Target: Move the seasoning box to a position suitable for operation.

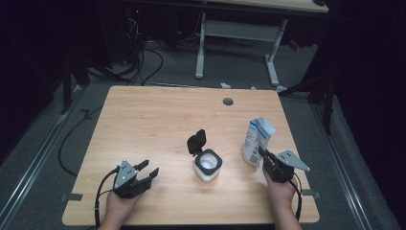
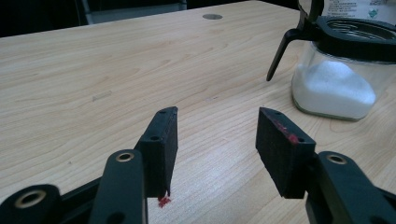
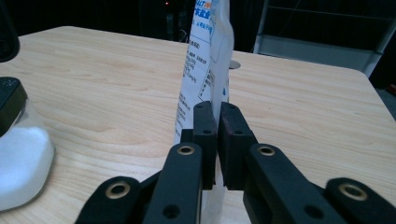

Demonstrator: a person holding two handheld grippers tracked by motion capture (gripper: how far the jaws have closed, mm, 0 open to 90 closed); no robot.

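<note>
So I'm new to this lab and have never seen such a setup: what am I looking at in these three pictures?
A person sits at a light wooden table holding a black two-jaw gripper in each hand. One picture looks down from above; the other two come from cameras riding on each gripper. The left gripper rests open, holding nothing. The right gripper has its jaws around the edge of an upright white-and-blue printed pouch. Between them stands a clear square jar of white powder with its black flip lid open.

white-blue salt bag (image 1: 254, 142) | upright | right of open jar (image 1: 208, 166)
</note>
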